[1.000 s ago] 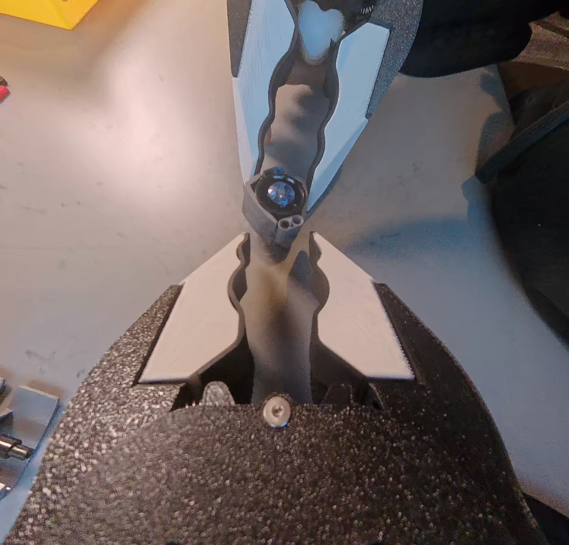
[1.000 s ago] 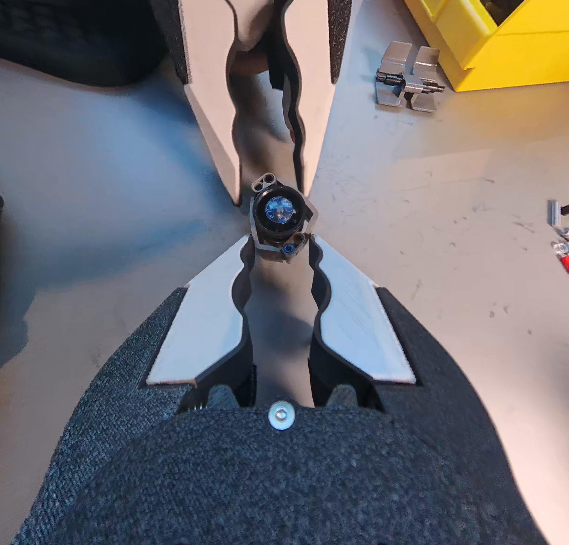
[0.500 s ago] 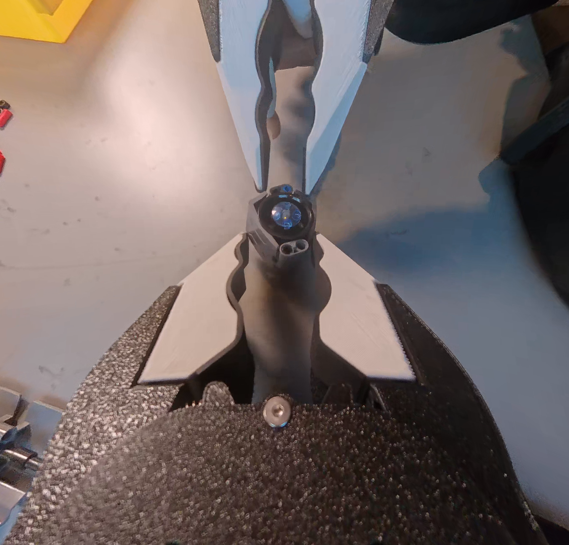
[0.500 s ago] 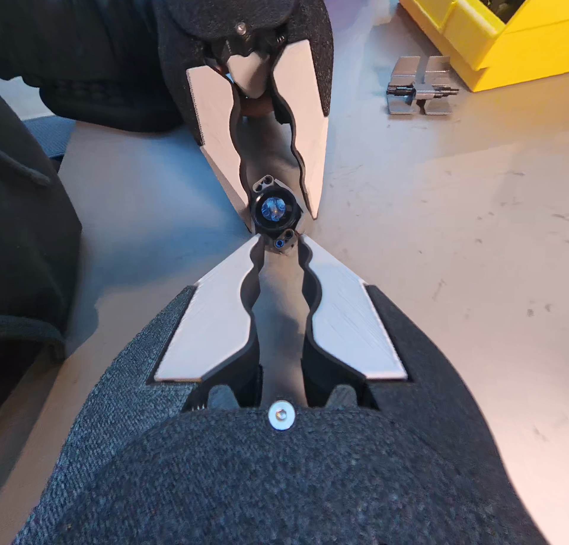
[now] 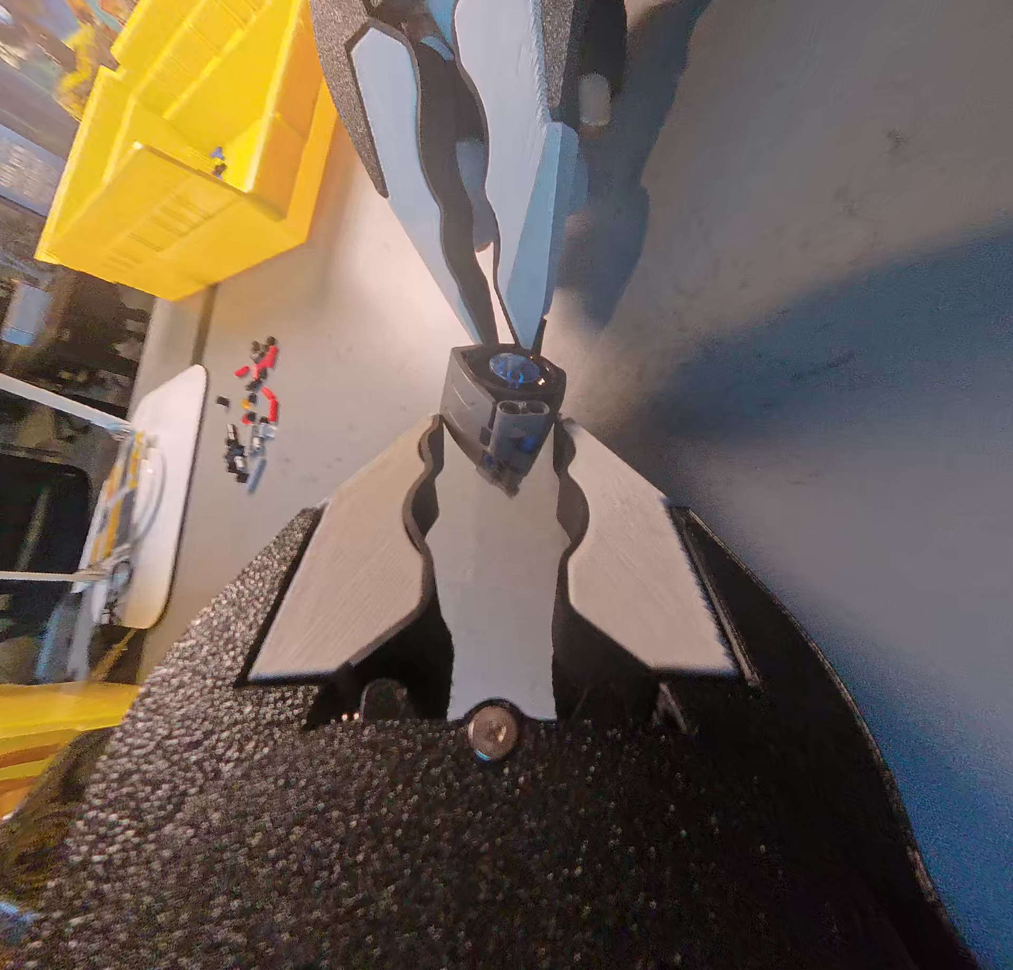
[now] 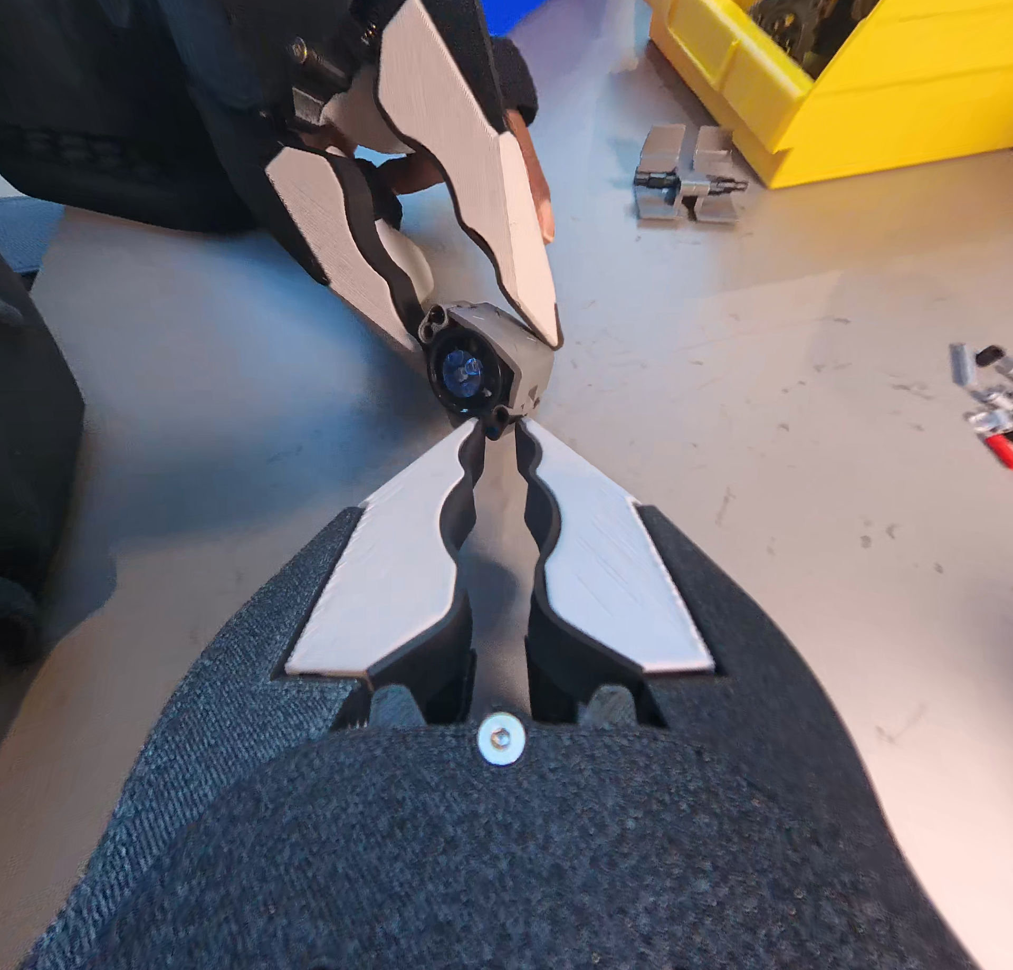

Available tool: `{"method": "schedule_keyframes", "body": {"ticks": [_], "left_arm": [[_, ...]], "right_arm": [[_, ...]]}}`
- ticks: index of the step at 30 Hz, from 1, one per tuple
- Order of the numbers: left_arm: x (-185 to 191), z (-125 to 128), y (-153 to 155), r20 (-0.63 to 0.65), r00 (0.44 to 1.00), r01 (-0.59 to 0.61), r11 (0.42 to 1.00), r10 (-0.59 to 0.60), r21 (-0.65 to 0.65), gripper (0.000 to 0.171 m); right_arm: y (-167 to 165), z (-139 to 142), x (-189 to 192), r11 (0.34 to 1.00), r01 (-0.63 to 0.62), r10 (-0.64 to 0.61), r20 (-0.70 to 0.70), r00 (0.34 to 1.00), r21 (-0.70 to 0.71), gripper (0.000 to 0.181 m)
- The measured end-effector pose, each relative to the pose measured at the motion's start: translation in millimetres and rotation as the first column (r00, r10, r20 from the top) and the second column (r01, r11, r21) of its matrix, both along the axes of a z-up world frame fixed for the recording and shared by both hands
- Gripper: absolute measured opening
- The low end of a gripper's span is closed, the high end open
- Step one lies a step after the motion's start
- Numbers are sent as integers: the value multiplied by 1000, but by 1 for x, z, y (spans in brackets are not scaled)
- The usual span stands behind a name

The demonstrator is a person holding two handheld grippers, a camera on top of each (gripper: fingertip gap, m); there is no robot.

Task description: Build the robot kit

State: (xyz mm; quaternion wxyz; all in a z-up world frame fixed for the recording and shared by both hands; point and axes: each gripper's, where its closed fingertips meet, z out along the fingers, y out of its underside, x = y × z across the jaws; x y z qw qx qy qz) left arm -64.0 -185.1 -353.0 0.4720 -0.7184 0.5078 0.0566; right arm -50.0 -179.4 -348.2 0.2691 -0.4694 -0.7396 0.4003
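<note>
Both tools are gripping one small grey plastic housing with a blue lens (image 5: 507, 395) above the pale surface (image 5: 795, 340): left tool (image 5: 496, 439) clamping its body, right tool (image 6: 496, 427) pinching its lower tab. Yellow plastic bin (image 6: 877, 66) is sitting well apart from the housing, bare surface between.

Strong fisheye bending and motion blur are seen at the edges — soft bluish shadows are cast across the table (image 6: 767, 450), warmly lit.
</note>
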Motion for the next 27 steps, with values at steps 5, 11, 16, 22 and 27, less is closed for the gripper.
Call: {"method": "schedule_keyframes", "body": {"ticks": [5, 11, 16, 22, 27], "left_arm": [[-7, 22, 8, -39, 999, -23, 984, 30, 177, 40], [4, 54, -5, 624, 781, 84, 984, 34, -158, 57], [11, 72, -8, 851, 509, 256, 922, 128, -292, 70], [20, 59, -6, 669, 741, 96, 978, 56, -188, 33], [-11, 72, 15, 420, 894, -220, 968, 153, 117, 34]], "right_arm": [[9, 27, -5, 981, 25, 12, -189, 982, 194, 8], [13, 55, 2, 873, 55, 152, -379, 913, 484, 6], [-10, 76, 8, 813, 41, 291, -466, 836, 581, 6], [-12, 82, 3, 901, 66, 183, -514, 838, 429, 6], [5, 95, -12, 978, 115, -180, -416, 891, -176, 43]]}}
